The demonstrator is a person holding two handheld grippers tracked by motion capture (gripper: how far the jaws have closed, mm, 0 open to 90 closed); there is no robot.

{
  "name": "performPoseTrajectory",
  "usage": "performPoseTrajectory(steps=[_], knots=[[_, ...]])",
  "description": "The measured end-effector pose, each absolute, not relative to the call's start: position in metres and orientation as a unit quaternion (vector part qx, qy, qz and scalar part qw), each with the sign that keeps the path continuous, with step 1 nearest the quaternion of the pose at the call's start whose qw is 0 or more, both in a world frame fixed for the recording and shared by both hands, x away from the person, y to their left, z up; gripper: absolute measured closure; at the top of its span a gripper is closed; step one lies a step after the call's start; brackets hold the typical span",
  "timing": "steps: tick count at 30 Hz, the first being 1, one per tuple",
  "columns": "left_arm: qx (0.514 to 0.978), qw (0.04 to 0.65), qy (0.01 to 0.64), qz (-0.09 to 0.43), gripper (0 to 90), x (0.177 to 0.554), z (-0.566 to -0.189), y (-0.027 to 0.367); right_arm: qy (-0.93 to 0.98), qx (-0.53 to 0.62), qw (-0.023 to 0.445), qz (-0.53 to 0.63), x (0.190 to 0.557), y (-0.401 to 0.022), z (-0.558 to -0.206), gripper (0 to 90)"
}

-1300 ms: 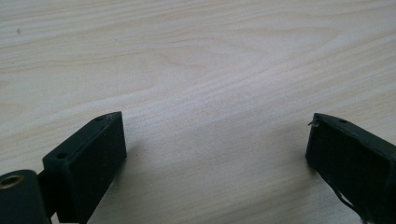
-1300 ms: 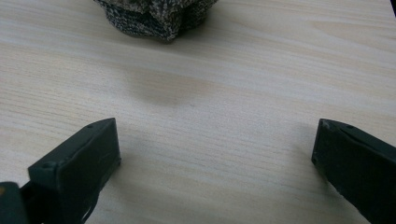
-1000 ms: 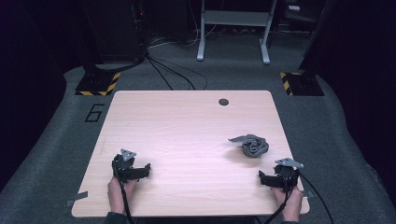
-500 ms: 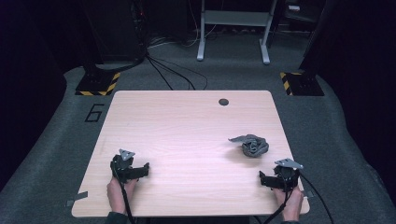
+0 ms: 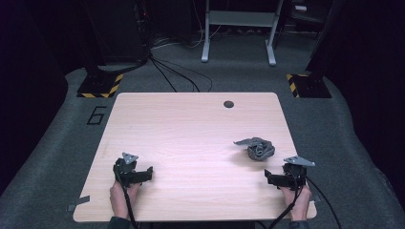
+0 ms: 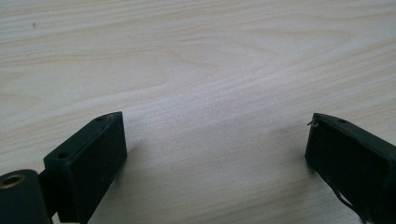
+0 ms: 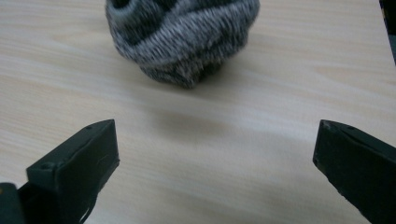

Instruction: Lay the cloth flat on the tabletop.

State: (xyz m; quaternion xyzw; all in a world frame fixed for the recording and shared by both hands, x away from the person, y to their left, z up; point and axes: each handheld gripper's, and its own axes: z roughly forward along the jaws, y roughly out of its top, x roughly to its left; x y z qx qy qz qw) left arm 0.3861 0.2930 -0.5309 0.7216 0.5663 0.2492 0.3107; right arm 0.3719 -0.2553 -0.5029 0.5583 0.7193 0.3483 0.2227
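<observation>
Sock [image 7: 182,39] (grey, balled up) lies on the table [image 5: 191,129] just ahead of my right gripper [image 7: 215,154], jaws spread; my left gripper [image 6: 215,154] gapes over bare wood.

Each black hand-held gripper [image 5: 147,172] carries a grey triangular plate and black cable.

Table [image 5: 191,133] evenly lit from overhead, surroundings near black. High view soft, low-res, no glare. Left gripper view: wood grain sharp far off, jaws slightly soft, faint shadows beside them. Right gripper view: grey knit fabric [image 7: 182,37] blurred, soft shadow beneath it; jaws underexposed.
</observation>
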Motion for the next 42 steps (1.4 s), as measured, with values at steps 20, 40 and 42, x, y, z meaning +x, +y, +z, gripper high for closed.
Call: performPoseTrajectory(steps=[20,40,42], knots=[[0.722,0.311,0.565,0.250,5.2,0.386,-0.531,0.293,0.743,0.533,0.219,0.342,0.427,-0.221,-0.476,0.0],[0.722,0.311,0.566,0.249,5.2,0.386,-0.531,0.293,0.764,0.530,0.204,0.305,0.446,-0.212,-0.501,44.0],[0.722,0.311,0.566,0.249,5.2,0.386,-0.531,0.293,0.765,0.530,0.202,0.305,0.446,-0.212,-0.501,49.3]])
